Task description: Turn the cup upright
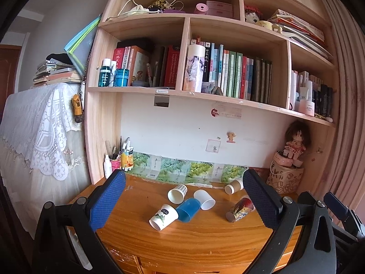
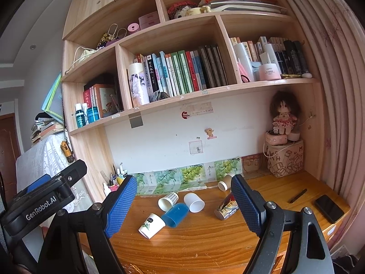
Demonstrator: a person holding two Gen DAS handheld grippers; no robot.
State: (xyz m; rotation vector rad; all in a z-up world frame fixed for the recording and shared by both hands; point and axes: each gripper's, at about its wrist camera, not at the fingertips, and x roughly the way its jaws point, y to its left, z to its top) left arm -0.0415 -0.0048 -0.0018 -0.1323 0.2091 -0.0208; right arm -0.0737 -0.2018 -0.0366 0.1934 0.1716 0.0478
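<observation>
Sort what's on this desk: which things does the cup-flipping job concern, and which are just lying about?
Job:
- leaf-print cup, blue cup, checked cup, white cup, brown cup, red-and-gold cup, all on their sides
- left tongs and right tongs, open

Lying about:
- phone
- pen
- pen holder
- doll

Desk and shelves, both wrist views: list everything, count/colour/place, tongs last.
paper cup with leaf print: 1, white, on its side, desk front left
blue cup: 1, translucent blue, on its side, touching the leaf cup
checked cup: 1, white and grey, on its side behind the blue cup
plain cup: 1, white, on its side, desk centre
brown cup: 1, kraft brown, on its side near the wall
foil cup: 1, red and gold, on its side
phone: 1, black, desk right
pen: 1, black, beside phone
doll: 1, brown hair, right corner
books: many, mixed colours, shelves
left tongs: blue pads, open
right tongs: blue pads, open
</observation>
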